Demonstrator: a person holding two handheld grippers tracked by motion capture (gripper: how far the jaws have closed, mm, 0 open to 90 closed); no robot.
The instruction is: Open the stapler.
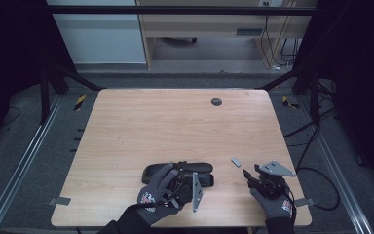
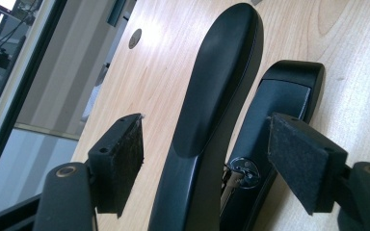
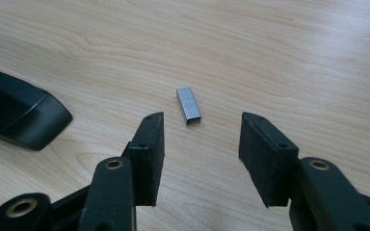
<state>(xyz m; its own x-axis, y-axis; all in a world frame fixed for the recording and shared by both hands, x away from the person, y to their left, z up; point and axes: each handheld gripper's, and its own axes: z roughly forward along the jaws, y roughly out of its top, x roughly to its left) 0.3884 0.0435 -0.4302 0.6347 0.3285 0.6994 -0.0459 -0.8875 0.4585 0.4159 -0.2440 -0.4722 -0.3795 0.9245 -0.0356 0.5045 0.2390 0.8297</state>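
A black stapler (image 1: 187, 169) lies near the front of the wooden table (image 1: 175, 122), its rounded top arm (image 2: 221, 72) lifted off the magazine part (image 2: 284, 96) beside it. My left gripper (image 1: 181, 184) is open and straddles the stapler. In the left gripper view, the left gripper (image 2: 207, 134) has the top arm between its pads, with a gap at the left pad. A short silver strip of staples (image 3: 189, 106) lies flat just ahead of my right gripper (image 3: 201, 130), which stands open with nothing between its pads. From above, the staples (image 1: 236, 161) lie just up and left of the right gripper (image 1: 247, 174).
A small dark round grommet (image 1: 216, 102) sits in the table top towards the far edge. Cables (image 1: 316, 175) trail off the table's right side. Black frame rails and dark floor surround the table. The stapler's end (image 3: 24, 120) lies left of the right gripper.
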